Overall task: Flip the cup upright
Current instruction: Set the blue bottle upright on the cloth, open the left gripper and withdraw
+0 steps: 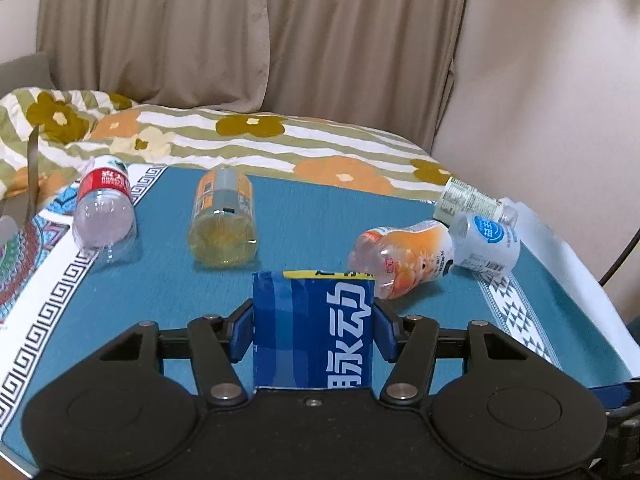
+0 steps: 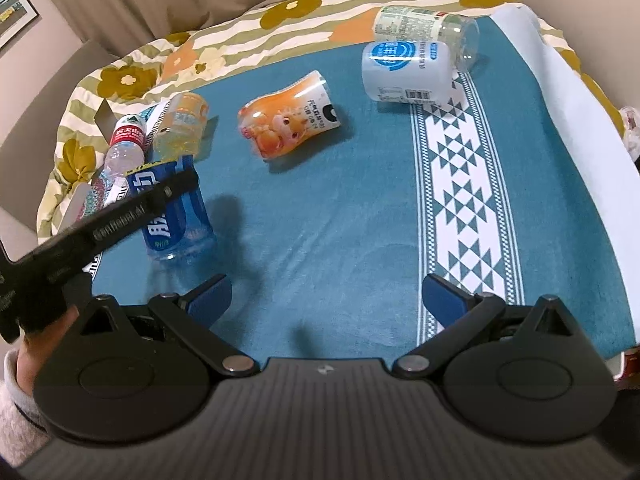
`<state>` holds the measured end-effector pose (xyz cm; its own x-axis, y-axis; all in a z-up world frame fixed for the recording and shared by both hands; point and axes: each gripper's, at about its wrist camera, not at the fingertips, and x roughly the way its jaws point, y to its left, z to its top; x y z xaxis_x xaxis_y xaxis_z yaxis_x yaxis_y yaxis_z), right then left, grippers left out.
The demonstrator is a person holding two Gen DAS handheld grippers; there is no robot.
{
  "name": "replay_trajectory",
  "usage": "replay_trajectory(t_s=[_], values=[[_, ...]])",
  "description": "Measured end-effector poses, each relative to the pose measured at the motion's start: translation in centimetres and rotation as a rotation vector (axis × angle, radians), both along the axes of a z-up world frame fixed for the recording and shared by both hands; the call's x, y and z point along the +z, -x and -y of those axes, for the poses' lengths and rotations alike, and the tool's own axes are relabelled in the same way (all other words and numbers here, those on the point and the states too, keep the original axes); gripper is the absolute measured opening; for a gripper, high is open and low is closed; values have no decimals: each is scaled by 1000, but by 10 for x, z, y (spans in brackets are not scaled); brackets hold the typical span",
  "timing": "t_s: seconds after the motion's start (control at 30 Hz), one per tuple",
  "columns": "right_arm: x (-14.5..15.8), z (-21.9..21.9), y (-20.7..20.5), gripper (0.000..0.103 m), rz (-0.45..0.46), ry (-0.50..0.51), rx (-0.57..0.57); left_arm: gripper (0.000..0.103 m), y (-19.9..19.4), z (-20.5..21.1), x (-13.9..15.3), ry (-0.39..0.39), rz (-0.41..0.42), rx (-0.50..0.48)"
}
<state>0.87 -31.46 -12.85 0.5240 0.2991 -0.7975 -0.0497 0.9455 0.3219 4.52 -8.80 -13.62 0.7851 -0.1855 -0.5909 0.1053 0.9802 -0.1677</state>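
My left gripper (image 1: 314,330) is shut on a blue-labelled bottle (image 1: 314,328), which stands between its blue fingers; the right wrist view shows the same bottle (image 2: 176,216) with its base on the blue cloth and the left gripper (image 2: 176,188) across it. My right gripper (image 2: 326,300) is open and empty above the cloth, to the right of that bottle. An orange cartoon bottle (image 2: 288,118) lies on its side in the middle; it also shows in the left wrist view (image 1: 404,258).
A red-labelled bottle (image 1: 105,210) and a yellow-liquid bottle (image 1: 223,220) lie on the left. A white-blue bottle (image 2: 406,70) and a green-labelled bottle (image 2: 424,26) lie at the far right. A flowered blanket (image 1: 240,136) lies behind the blue tablecloth (image 2: 340,200).
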Motion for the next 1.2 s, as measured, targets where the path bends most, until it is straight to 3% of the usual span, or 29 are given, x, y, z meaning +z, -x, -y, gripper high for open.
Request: replay_trajectory(t_s=[0.1, 0.4, 0.87, 0.9, 0.93, 1.0, 1.2], values=[[0, -3, 0, 103, 10, -1, 11, 62, 1, -6, 4, 44, 81, 5], [-5, -2, 2, 103, 4, 10, 9, 63, -8, 5, -7, -36, 183, 11], [-9, -6, 6, 103, -2, 1, 3, 69, 1, 5, -12, -47, 153, -10], [-8, -7, 6, 103, 1, 2, 3, 75, 1, 5, -11, -52, 149, -14], [-6, -7, 7, 103, 5, 1, 2, 88, 1, 6, -9, -57, 145, -15], [-3, -6, 8, 103, 14, 0, -2, 100, 2, 7, -4, -66, 152, -12], [22, -1, 14, 103, 57, -10, -34, 100, 10, 5, 23, -86, 128, -39]])
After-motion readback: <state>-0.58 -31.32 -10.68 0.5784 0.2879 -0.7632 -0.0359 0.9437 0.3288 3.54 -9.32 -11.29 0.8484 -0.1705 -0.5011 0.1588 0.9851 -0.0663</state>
